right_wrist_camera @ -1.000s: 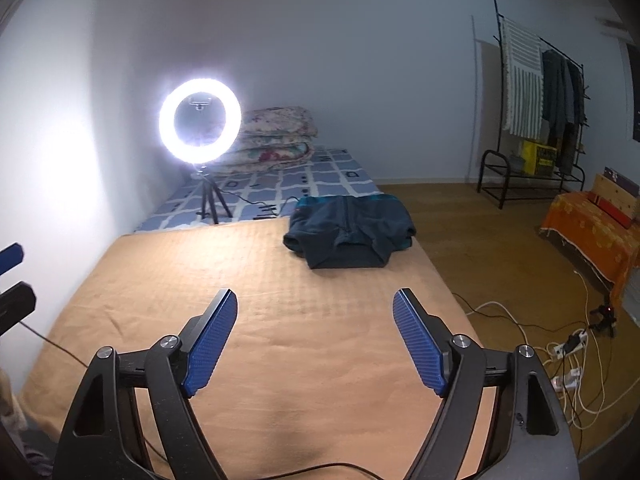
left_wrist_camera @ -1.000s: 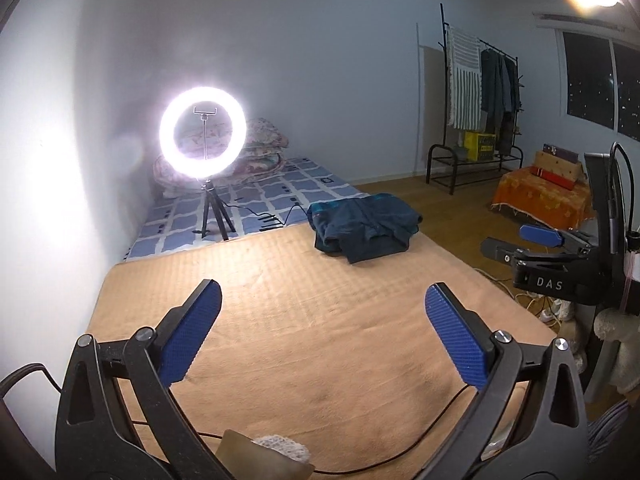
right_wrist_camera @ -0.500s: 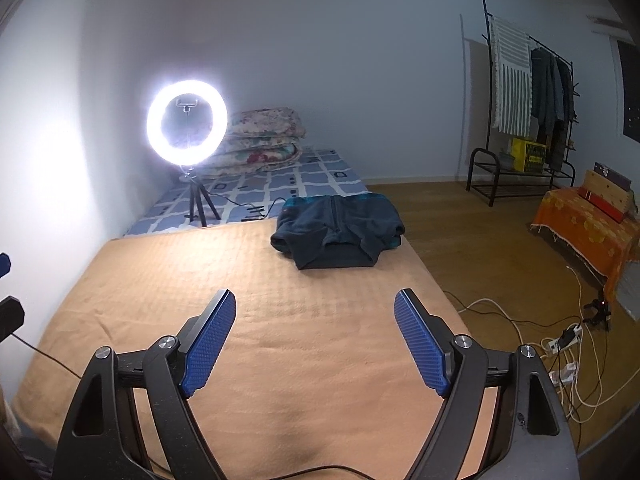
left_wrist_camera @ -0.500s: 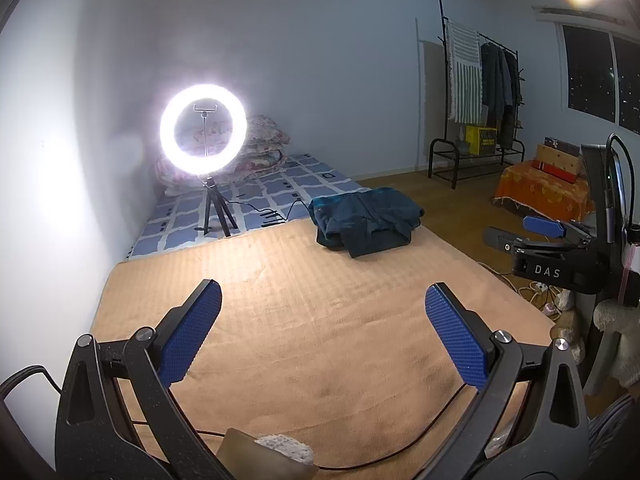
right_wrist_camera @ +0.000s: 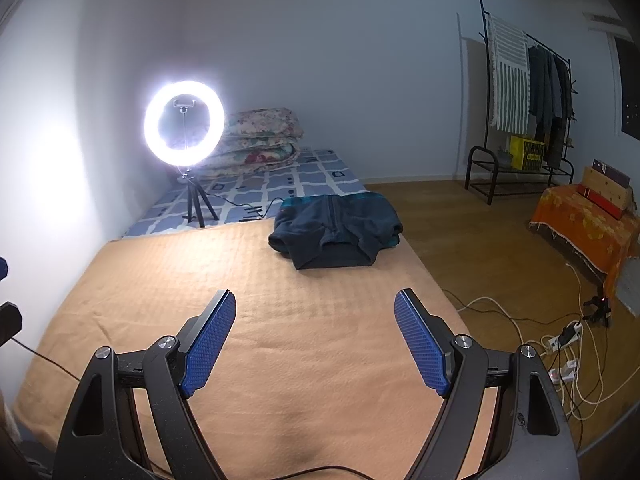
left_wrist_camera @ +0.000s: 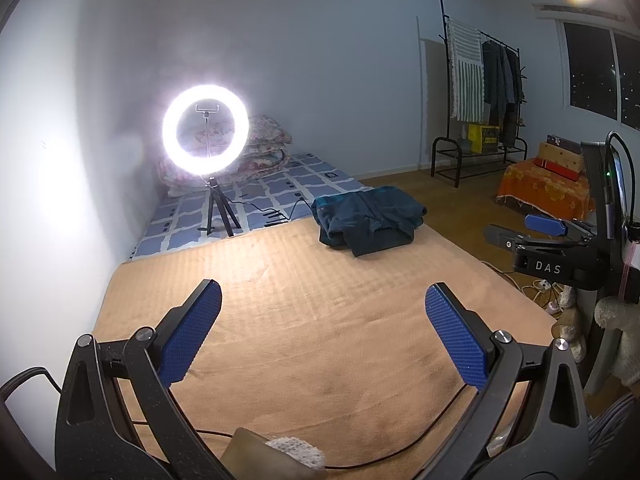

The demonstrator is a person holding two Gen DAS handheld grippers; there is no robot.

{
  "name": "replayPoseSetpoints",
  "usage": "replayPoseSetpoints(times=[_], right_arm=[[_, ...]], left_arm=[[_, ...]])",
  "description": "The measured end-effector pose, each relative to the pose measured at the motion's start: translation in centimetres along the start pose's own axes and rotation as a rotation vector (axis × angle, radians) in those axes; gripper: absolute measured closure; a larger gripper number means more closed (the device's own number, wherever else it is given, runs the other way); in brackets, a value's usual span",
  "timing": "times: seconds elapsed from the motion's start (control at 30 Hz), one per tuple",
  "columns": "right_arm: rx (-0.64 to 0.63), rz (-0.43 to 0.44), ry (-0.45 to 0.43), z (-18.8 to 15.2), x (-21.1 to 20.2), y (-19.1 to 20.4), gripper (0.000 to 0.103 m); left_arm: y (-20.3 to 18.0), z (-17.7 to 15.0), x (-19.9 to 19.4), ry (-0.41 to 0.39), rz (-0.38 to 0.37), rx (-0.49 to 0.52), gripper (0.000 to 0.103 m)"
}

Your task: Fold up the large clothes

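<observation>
A dark teal garment (left_wrist_camera: 368,222) (right_wrist_camera: 336,232) lies folded in a loose bundle at the far right of the tan blanket (left_wrist_camera: 320,320) (right_wrist_camera: 280,320). My left gripper (left_wrist_camera: 323,286) hovers open over the near part of the blanket, well short of the garment, with nothing between its blue pads. My right gripper (right_wrist_camera: 315,293) is likewise open and empty, with the garment straight ahead of it. In the left wrist view the right gripper (left_wrist_camera: 546,226) shows side-on at the right edge. The left gripper's tip (right_wrist_camera: 6,312) peeks in at the left edge of the right wrist view.
A lit ring light (left_wrist_camera: 206,130) on a small tripod stands on a blue checked mattress (left_wrist_camera: 280,196) beyond the blanket, with folded quilts (right_wrist_camera: 260,140) behind. A clothes rack (right_wrist_camera: 524,92), an orange-covered bench (right_wrist_camera: 584,220) and floor cables (right_wrist_camera: 560,340) lie to the right.
</observation>
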State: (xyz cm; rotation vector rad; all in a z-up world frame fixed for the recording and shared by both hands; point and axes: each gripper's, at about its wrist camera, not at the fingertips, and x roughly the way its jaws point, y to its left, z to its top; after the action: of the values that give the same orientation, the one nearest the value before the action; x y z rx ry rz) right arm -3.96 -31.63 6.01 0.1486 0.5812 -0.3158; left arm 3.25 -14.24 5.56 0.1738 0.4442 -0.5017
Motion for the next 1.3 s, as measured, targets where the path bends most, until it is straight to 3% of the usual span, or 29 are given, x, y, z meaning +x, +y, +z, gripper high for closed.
replayPoseSetpoints(times=[1.3], right_arm=[[0.006, 0.004, 0.005, -0.03, 0.05, -0.08, 0.021]], left_arm=[[-0.12, -0.17, -0.22, -0.004, 0.014, 0.004, 0.000]])
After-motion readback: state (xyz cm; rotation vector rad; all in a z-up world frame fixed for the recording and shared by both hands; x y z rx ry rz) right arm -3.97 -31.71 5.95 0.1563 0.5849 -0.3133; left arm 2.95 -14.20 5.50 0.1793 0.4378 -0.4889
